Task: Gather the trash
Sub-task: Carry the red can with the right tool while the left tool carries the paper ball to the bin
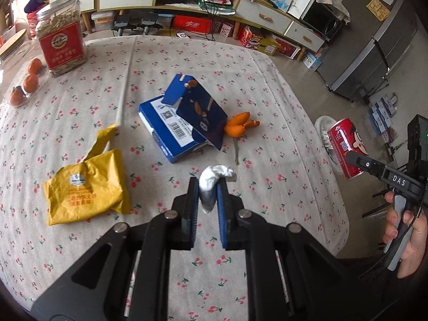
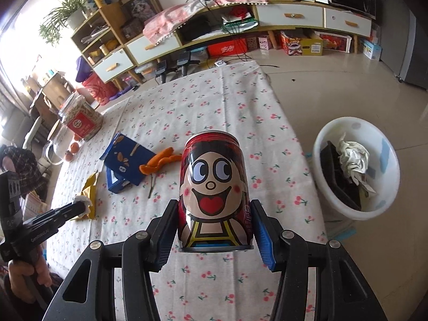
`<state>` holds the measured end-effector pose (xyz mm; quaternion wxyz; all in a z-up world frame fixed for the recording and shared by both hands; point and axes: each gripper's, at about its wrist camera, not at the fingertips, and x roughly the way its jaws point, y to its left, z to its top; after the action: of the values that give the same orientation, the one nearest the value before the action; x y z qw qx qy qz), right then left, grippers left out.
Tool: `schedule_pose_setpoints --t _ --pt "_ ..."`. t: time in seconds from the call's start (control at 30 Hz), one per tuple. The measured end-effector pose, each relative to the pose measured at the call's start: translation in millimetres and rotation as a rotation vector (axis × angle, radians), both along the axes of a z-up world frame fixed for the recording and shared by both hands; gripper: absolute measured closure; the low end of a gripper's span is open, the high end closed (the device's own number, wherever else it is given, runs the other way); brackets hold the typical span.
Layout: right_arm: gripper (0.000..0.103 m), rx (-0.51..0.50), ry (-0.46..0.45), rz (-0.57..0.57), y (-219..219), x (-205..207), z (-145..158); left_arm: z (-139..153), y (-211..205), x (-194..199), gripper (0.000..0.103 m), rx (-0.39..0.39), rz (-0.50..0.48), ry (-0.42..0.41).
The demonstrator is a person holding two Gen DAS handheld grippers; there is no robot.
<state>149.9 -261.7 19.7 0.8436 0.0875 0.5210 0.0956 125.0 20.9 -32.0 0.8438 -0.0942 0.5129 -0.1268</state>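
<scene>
Left tool [image 1: 208, 187] pinching tissue [image 1: 214, 180]; blue box [image 1: 184, 123] beyond.

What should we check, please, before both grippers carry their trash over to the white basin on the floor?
1. Left gripper shut on the crumpled tissue: ok.
2. Right gripper shut on the red cartoon can: ok, both pads sit against its sides.
3. White basin open and reachable beside the table: ok.
4. Room in the basin: ok, crumpled paper and a dark item lie inside, with space left.
5. Can empty, so no spill on tipping: cannot tell.
6. Table fully cleared: not ok; yellow wrapper, blue box and orange peel remain.
</scene>
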Motion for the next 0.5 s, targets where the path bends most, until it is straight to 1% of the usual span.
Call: schedule_pose_setpoints --t 0.23,0.5 --pt "0.049 -0.012 -0.001 -0.106 -66 -1 2 -4 -33 10 0.089 0.003 -0.048 0.02" --pt "0.049 -0.022 0.007 -0.246 -144 3 -2 -1 -76 24 0.089 0.02 -0.113 0.016"
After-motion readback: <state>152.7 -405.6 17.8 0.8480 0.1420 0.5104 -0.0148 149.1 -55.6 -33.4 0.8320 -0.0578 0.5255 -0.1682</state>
